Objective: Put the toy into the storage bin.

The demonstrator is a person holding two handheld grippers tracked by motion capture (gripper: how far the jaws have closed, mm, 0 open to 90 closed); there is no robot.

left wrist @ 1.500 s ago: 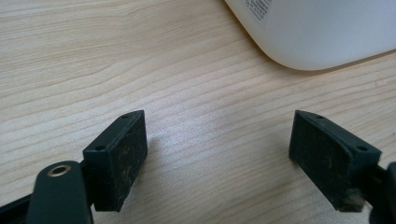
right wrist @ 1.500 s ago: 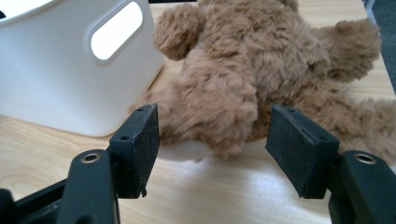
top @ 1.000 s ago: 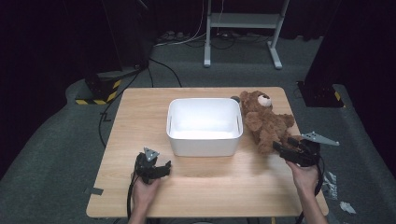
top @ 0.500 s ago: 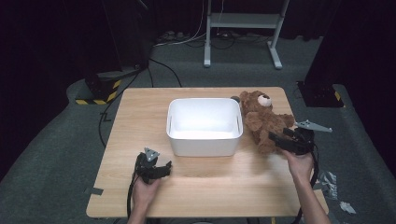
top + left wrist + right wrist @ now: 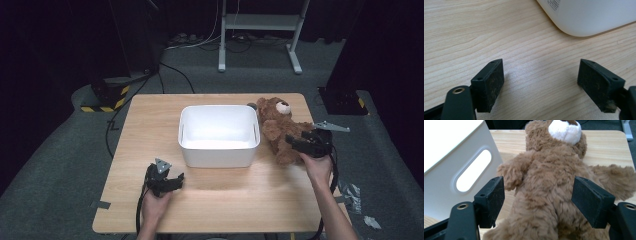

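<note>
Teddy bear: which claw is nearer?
Right. The right claw is open astride the teddy bear torso; the left claw is open over bare table, across the white bin.

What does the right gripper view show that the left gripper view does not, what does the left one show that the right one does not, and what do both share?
Right gripper view alone: the brown teddy bear lying between the open jaws of the right gripper, and an oval handle slot in the tub's side wall.

Left gripper view alone: the left gripper, jaws open over bare wood with nothing between them, and a small printed label on the tub's rounded corner.

Both share: the white tub and the light wooden table.
</note>
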